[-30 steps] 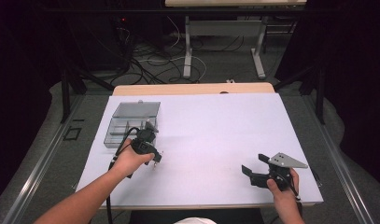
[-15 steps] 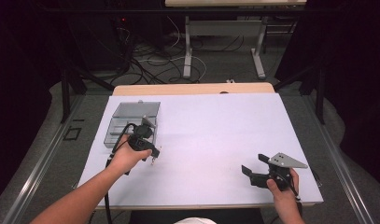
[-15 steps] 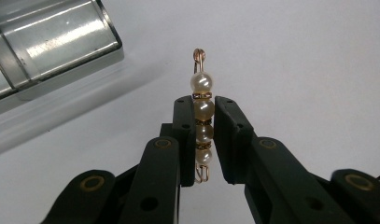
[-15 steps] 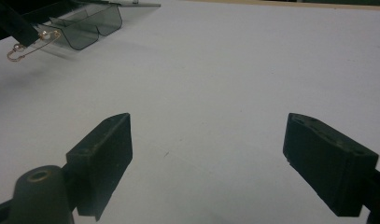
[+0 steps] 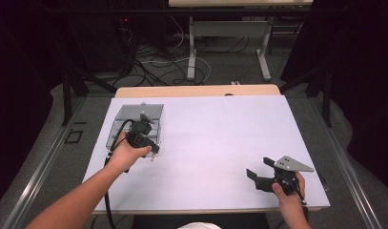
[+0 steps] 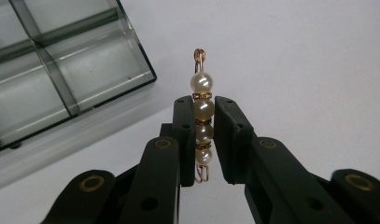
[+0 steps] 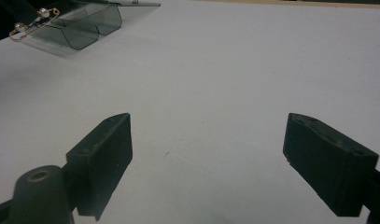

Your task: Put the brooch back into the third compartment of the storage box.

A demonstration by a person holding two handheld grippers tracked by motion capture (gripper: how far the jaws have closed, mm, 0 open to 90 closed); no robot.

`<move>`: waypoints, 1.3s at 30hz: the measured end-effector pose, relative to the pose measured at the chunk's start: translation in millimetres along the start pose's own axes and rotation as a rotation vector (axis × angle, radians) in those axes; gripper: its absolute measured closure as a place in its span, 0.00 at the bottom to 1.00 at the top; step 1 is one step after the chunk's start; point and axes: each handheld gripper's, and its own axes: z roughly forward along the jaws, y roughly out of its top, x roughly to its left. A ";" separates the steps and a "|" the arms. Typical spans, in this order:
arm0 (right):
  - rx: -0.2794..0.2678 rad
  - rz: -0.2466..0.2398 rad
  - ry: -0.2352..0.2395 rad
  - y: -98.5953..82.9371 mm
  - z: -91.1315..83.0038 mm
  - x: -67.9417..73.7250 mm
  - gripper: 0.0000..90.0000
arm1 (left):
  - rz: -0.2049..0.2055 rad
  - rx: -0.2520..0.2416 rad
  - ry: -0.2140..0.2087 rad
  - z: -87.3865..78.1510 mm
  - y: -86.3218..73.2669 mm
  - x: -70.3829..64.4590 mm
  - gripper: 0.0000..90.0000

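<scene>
The left tongs hold a pearl pin tight between their two black jaws. The pin stands straight up in the grip. Two of its round pearls sit between the jaws, one peeks out below, and the top pearl and a little gold loop stick out above. The pearls are shiny and cream white, with thin gold rings between them.

From above, the left tongs are at the near right corner of a clear plastic box, just above the worktop. The box is smoky grey and see-through, with thin walls that split it into small square rooms. In the left gripper view the box lies to the upper left of the pin, close by but not touching it.

The right tongs are far away, near the front right edge of the worktop. Their jaws are spread wide with nothing in them. The worktop is smooth, flat and pale white.
</scene>
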 end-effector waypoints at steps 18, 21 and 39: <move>0.009 0.000 -0.004 -0.6 0.8 -0.3 0.17 | -0.021 -0.066 0.049 -11.3 8.6 17.4 0.88; 0.007 0.003 -0.002 -0.6 1.4 0.1 0.17 | -0.023 -0.071 0.060 -13.2 9.4 19.8 0.88; 0.011 0.006 -0.003 -0.5 0.6 -0.3 0.17 | 0.030 -0.144 0.136 -13.3 12.8 30.2 0.88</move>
